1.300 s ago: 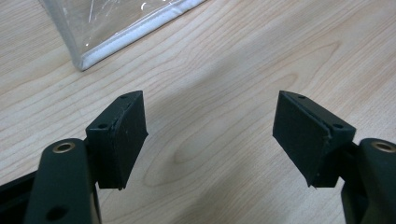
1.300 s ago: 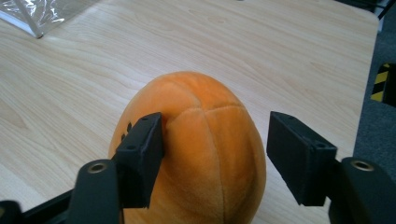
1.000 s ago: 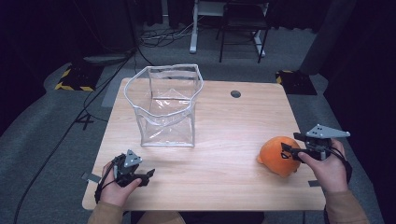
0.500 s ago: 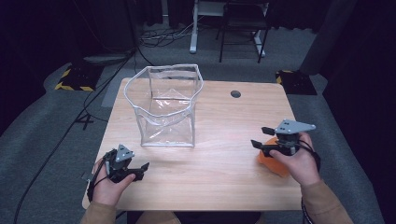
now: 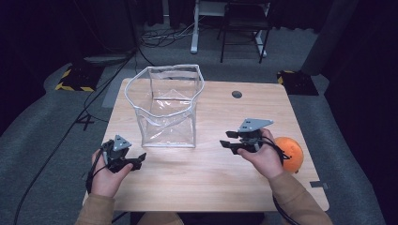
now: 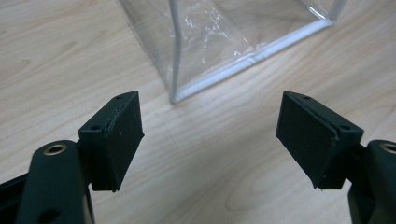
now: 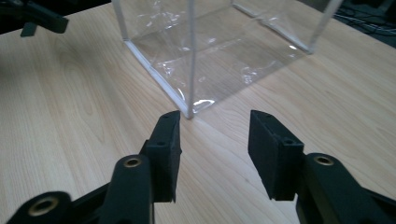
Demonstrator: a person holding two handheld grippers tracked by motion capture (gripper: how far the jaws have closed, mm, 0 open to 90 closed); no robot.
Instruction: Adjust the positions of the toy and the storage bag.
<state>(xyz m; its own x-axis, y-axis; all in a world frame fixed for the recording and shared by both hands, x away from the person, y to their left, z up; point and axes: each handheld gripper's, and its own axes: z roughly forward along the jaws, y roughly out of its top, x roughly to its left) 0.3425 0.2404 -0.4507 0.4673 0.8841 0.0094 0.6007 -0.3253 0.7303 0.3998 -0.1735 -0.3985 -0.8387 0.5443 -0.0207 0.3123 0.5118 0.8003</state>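
A clear plastic bag (image 5: 166, 110) stands open on the wooden bench (image 5: 211, 178), its near corners facing both grippers. The left gripper (image 6: 210, 135) has its fingers wide apart and empty; the right gripper (image 7: 214, 140) has its fingers apart too, holding nothing. An orange ball (image 5: 290, 152) lies just behind the right hand (image 5: 263, 157).

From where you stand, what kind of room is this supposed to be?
Probably a lab or recording studio, not a home. A bare wooden table stands on grey carpet among dark curtains, cables trail across the floor, and a person holds a left gripper and a right gripper near a clear plastic bag.
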